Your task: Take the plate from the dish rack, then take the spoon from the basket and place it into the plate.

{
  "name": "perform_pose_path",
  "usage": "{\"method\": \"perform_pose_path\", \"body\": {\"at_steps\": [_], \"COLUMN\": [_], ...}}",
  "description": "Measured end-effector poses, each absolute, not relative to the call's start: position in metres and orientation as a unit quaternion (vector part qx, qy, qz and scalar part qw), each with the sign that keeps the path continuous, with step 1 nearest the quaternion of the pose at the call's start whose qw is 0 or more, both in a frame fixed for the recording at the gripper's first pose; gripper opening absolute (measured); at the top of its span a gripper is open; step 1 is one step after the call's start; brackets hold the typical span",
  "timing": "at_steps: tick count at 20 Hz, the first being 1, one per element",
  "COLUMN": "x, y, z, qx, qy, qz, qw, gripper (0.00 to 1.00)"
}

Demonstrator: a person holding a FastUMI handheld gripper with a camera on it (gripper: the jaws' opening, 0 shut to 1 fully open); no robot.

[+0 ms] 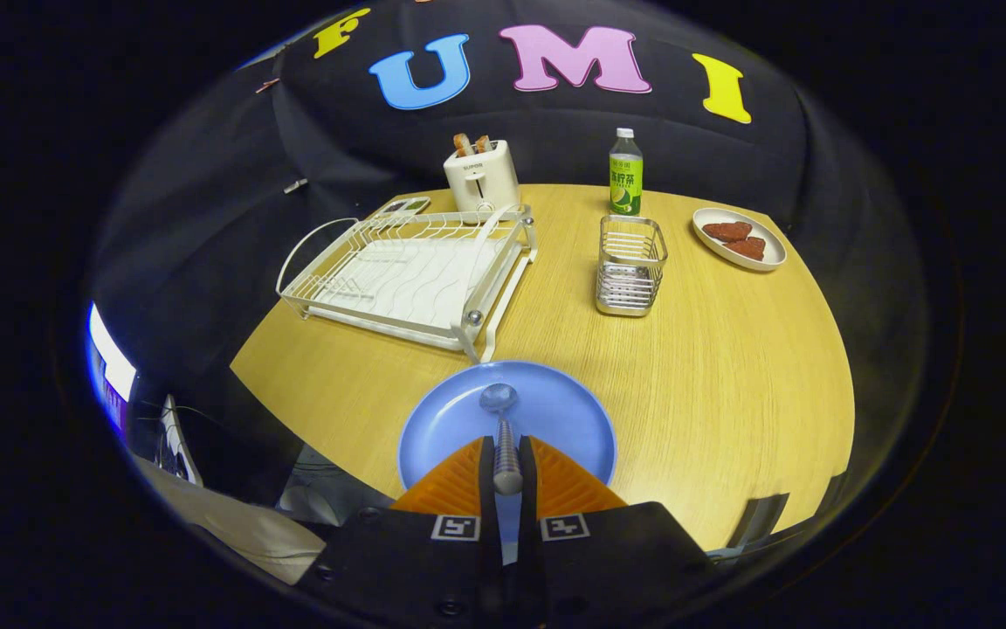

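The gripper [507, 463] is clenched on the handle of a metal spoon [503, 428], both fingers pressing it, the bowl of the spoon reaching out over a round blue plate [451, 419] on the wooden tabletop [730, 367]. Beyond the plate stands a white wire dish rack [407, 271], with a wire metal basket [630, 265] well apart to its right.

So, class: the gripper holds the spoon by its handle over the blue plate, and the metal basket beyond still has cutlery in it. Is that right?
One thing is wrong. In the gripper view the gripper does clamp the spoon by its handle over the blue plate, but the metal basket beyond stands empty, with no cutlery in it.
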State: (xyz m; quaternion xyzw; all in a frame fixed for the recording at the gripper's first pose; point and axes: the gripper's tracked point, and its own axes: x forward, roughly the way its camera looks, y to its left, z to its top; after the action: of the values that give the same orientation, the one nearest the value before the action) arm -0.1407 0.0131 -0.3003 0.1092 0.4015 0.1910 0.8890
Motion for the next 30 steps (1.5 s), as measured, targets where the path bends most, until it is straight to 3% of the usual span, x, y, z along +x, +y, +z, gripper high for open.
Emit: {"method": "perform_pose_path", "body": {"at_steps": [4, 10, 13, 14, 16, 19, 25, 30], "x": [-0.139, -0.147, -0.143, -0.142, -0.141, -0.141, -0.134, -0.098], "y": [0.017, 0.011, 0.009, 0.008, 0.006, 0.004, -0.003, -0.023], "z": [-0.308, -0.325, -0.326, -0.325, -0.324, -0.322, -0.311, -0.261], "qx": [0.107, 0.094, 0.104, 0.107, 0.109, 0.107, 0.095, 0.069], "qy": [0.404, 0.431, 0.429, 0.428, 0.426, 0.424, 0.411, 0.351], "qz": [0.198, 0.182, 0.171, 0.169, 0.167, 0.163, 0.151, 0.128], "qw": [0.887, 0.879, 0.881, 0.881, 0.882, 0.884, 0.894, 0.925], "gripper": [0.11, 0.2, 0.41, 0.56, 0.76, 0.96, 0.99, 0.99]}}
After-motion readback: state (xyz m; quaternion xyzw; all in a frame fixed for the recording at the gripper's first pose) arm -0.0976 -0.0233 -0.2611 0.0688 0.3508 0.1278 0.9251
